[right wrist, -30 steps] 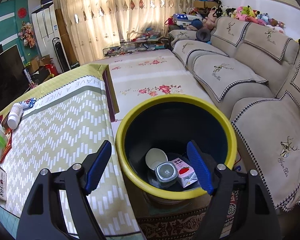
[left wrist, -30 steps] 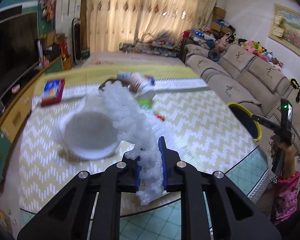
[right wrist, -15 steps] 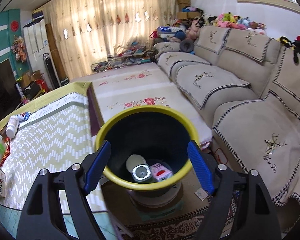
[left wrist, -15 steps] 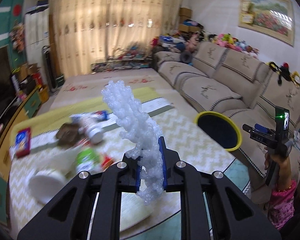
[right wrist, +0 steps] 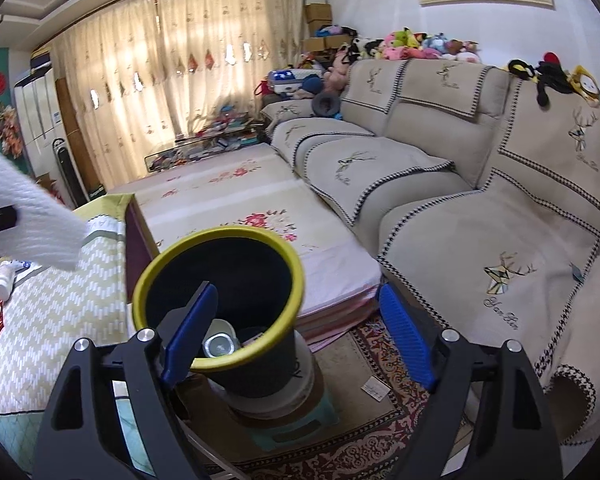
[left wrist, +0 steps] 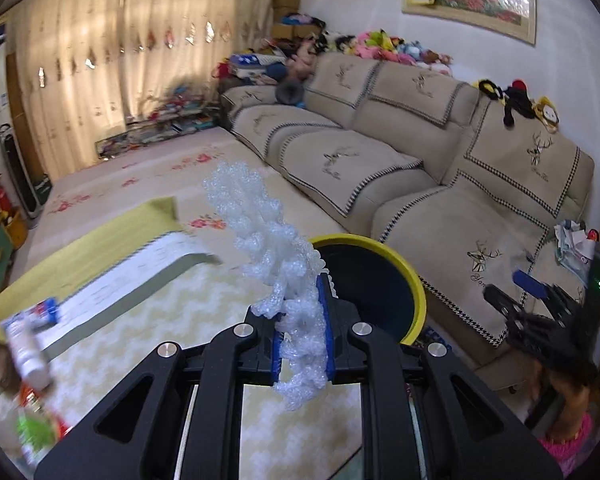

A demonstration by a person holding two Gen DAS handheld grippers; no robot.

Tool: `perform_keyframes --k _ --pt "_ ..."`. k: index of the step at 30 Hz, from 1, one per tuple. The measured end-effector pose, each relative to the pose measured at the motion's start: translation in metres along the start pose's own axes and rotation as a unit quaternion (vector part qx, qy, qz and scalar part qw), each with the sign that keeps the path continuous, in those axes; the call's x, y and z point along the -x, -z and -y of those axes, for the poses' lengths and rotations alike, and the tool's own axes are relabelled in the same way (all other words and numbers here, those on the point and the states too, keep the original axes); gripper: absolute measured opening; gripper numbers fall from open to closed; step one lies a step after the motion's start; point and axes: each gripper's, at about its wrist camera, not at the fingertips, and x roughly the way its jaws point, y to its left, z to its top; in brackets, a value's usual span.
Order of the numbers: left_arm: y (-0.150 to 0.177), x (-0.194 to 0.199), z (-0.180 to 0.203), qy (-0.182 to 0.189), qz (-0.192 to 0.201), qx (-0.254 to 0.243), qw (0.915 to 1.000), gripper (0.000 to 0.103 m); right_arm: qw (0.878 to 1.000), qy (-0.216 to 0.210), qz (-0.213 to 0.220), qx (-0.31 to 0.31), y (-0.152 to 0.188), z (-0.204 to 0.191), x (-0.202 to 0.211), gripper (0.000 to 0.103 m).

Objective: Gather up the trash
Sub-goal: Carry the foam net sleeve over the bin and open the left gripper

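Crinkled, translucent bubble wrap (left wrist: pixel 278 272) is sitting pinched between the ribbed blue pads of the left gripper (left wrist: pixel 302 334), whose jaws are standing nearly closed on it; the long knobbly strip is rising above the pads and drooping below them. Just beyond those jaws, a round dark bin (left wrist: pixel 374 284) with a glossy yellow rim is standing beside a table covered in chevron-patterned cloth (left wrist: pixel 172 312). The right gripper (right wrist: pixel 296 330) is pointing downward with its jaws opening wide and gripping nothing; the bin's rim (right wrist: pixel 220 276) is lying between and ahead of them, a can and a cup visible inside. Farther off, a beige quilted sofa (right wrist: pixel 480 208) is lining the wall.
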Motion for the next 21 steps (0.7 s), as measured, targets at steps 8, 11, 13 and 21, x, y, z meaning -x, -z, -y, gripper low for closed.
perform_keyframes --k 8,11,13,21 --pt "-0.022 -0.1 0.046 -0.002 -0.057 -0.029 0.9979 0.017 1.0 0.01 -0.009 -0.021 0.007 0.024 -0.004 0.08" --pt "-0.02 -0.119 0.049 -0.005 -0.07 -0.026 0.9972 0.026 1.0 0.011 -0.011 -0.022 0.008 0.027 -0.005 0.08" --pt "-0.018 -0.128 0.047 -0.009 -0.077 -0.022 0.9967 0.038 1.0 0.011 -0.011 -0.023 0.008 0.028 -0.005 0.081" --pt "-0.015 -0.104 0.036 -0.016 -0.06 -0.01 0.998 0.057 1.0 0.004 -0.01 -0.02 0.005 0.021 -0.002 0.081"
